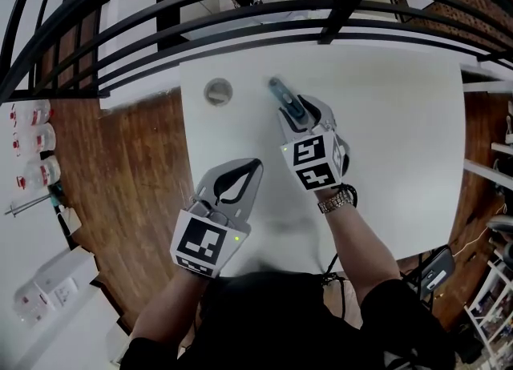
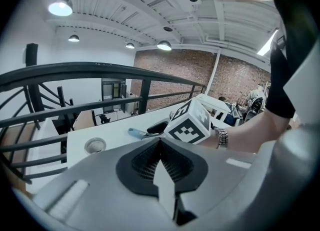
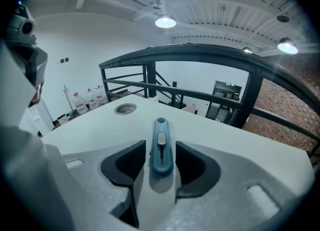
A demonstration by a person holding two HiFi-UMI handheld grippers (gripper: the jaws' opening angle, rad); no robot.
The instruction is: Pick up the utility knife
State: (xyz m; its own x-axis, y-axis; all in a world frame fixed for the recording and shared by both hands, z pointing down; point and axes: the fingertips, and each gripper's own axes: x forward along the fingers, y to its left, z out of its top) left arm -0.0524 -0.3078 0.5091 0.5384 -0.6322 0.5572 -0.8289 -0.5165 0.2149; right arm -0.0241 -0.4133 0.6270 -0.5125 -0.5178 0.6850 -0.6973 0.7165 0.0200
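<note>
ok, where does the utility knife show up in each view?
Head view: the utility knife is at upper centre on the white table, between the right gripper's open jaws.
Left gripper view: small, left of centre.
Right gripper view: dead centre, with a gap to each jaw.
Shared landmark: the round cable port, left of the knife in all three.

The white rectangular tabletop gave the widest open passage across the right half of the head view. A round grey cable grommet sat near its upper left corner. Just right of it, a slim teal utility knife lay between the spread jaws of the right gripper, with a narrow gap on each side. Black metal railing bars closed off the table's far edge along the top of the frame. The left gripper, jaws together, occupied the lower left.
</note>
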